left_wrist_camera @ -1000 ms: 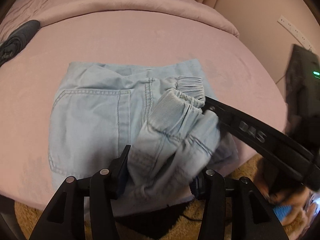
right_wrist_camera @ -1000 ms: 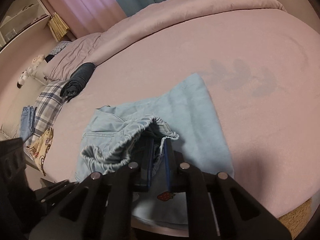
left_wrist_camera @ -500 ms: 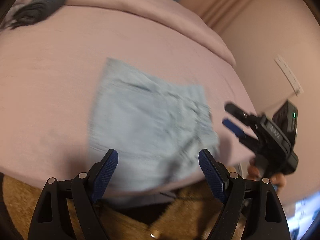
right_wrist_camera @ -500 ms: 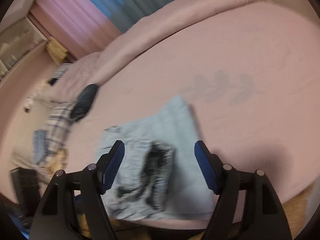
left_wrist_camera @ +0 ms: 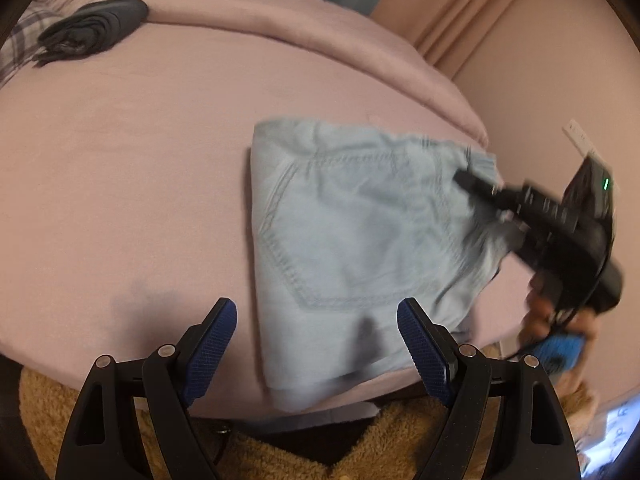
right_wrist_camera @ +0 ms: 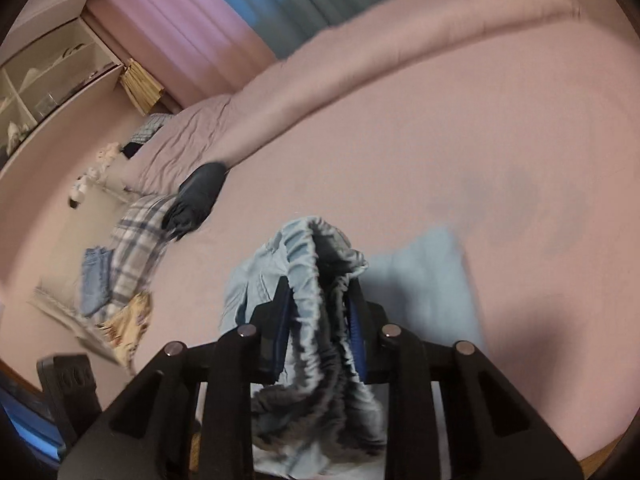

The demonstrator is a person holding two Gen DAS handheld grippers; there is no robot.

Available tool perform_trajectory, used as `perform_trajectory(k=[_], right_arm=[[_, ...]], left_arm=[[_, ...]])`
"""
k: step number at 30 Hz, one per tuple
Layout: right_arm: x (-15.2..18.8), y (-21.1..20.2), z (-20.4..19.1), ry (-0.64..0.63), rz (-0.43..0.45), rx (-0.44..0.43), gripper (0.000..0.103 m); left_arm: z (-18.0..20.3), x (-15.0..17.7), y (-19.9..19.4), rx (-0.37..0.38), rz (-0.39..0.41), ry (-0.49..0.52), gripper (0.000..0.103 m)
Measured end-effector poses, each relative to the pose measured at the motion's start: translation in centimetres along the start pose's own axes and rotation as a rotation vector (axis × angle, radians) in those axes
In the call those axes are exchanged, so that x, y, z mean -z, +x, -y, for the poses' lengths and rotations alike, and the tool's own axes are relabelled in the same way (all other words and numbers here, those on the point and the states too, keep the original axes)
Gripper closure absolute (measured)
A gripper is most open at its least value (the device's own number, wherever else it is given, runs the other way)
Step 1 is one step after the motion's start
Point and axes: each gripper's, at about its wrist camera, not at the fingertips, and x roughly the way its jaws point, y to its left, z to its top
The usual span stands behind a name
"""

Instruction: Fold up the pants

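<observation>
Light blue folded pants [left_wrist_camera: 352, 248] lie on the pink bed near its front right edge, back pocket up. My left gripper [left_wrist_camera: 316, 344] is open and empty, hovering just before the pants' near edge. My right gripper [right_wrist_camera: 320, 312] is shut on the gathered elastic band of the pants [right_wrist_camera: 320, 280], lifting it off the bed. In the left wrist view the right gripper [left_wrist_camera: 472, 184] reaches in from the right onto the pants' far right corner.
A rolled dark garment [left_wrist_camera: 92, 28] lies at the bed's far left, also in the right wrist view [right_wrist_camera: 198, 196]. Plaid and patterned clothes [right_wrist_camera: 132, 248] sit at the left edge of the bed. A tan fleecy rug [left_wrist_camera: 280, 456] lies below the bed edge.
A second ago both grippers held the pants. They opened and pulled back. Now the right gripper has closed on the elastic band again; the left stays open.
</observation>
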Motion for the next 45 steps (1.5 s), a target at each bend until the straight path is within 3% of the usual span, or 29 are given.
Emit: perform_trajectory(k=[4, 6, 8, 11, 12, 15, 17, 21, 25, 28, 36, 41, 45], right_arm=[[0.9, 4.4, 2.1, -0.004, -0.175, 0.172, 0.064], [1.7, 4.4, 3.0, 0.012, -0.153, 0.168, 0.061], [1.7, 3.0, 3.3, 0.047, -0.137, 0.129, 0.044], [1.9, 0.1, 3.8, 0.058, -0.087, 0.122, 0.029], [2.2, -0.4, 3.9, 0.053, -0.085, 0.120, 0.029], [4.6, -0.3, 4.3, 0.052, -0.152, 0.062, 0.029], [5.9, 1.4, 4.1, 0.052, -0.198, 0.070, 0.030], [7.1, 2.7, 3.1, 0.006, -0.140, 0.143, 0.032], [7.0, 2.8, 1.7, -0.039, -0.099, 0.173, 0.061], [6.6, 1.2, 1.5, -0.027, -0.062, 0.140, 0.073], [5.9, -1.9, -0.1, -0.095, 0.015, 0.163, 0.075], [7.1, 0.9, 2.7, -0.064, -0.069, 0.227, 0.073], [6.9, 0.9, 3.9, -0.004, -0.078, 0.184, 0.071]], left_arm=[[-0.2, 0.7, 2.9, -0.057, -0.069, -0.006, 0.021], [-0.3, 1.1, 4.0, -0.083, -0.094, -0.004, 0.021], [-0.2, 1.4, 4.0, -0.087, -0.079, 0.007, 0.021], [0.0, 1.5, 4.0, -0.087, -0.079, 0.007, 0.021], [-0.1, 1.7, 4.1, -0.085, -0.077, 0.004, 0.021], [0.1, 1.9, 4.0, -0.086, -0.067, 0.007, 0.021], [0.2, 2.2, 4.0, -0.089, -0.061, 0.011, 0.021], [-0.1, 2.2, 4.3, -0.093, -0.061, 0.015, 0.021], [0.1, 2.3, 4.2, -0.093, -0.057, 0.014, 0.021], [0.3, 2.3, 4.1, -0.087, -0.059, 0.015, 0.021], [0.4, 2.4, 3.7, -0.069, -0.055, 0.007, 0.021], [0.1, 2.6, 4.5, -0.073, -0.076, 0.009, 0.021], [0.7, 2.7, 4.4, -0.102, -0.067, 0.036, 0.021]])
